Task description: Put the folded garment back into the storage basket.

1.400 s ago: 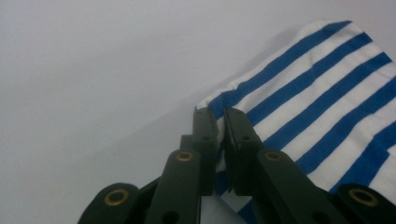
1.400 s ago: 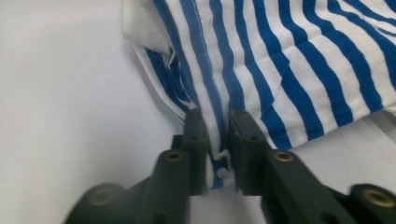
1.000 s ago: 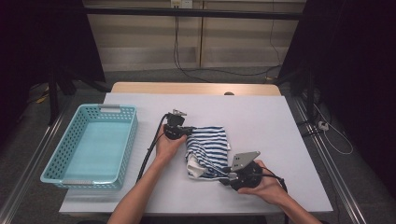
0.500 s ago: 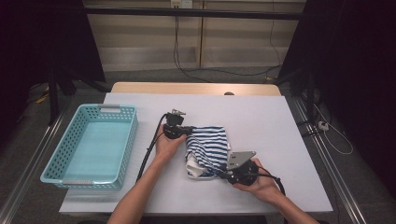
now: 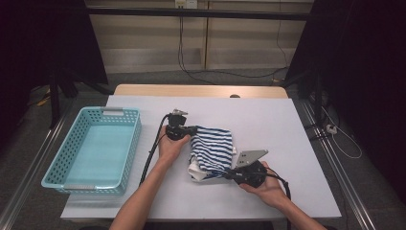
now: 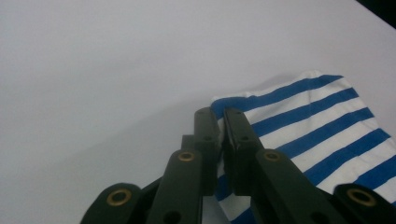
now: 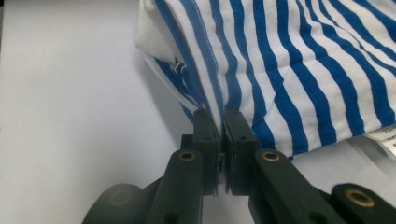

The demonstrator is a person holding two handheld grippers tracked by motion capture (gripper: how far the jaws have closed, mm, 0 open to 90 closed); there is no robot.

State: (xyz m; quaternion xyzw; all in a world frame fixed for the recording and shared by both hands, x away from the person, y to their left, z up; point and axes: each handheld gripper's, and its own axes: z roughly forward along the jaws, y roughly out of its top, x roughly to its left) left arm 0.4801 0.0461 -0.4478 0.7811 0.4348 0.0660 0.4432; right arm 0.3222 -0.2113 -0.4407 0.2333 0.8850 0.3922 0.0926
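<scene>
A folded blue-and-white striped garment (image 5: 212,148) lies on the white table (image 5: 287,129), right of the turquoise basket (image 5: 95,146). The left gripper (image 5: 191,130) pinches its far left corner. The right gripper (image 5: 227,174), whose jaws have just been closing, now clamps the cloth's near edge between them.

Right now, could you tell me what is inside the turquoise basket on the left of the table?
The turquoise basket looks empty: its bare floor shows in the high view. The near wall hides a narrow strip of that floor. The striped cloth lies outside it on the table.
</scene>
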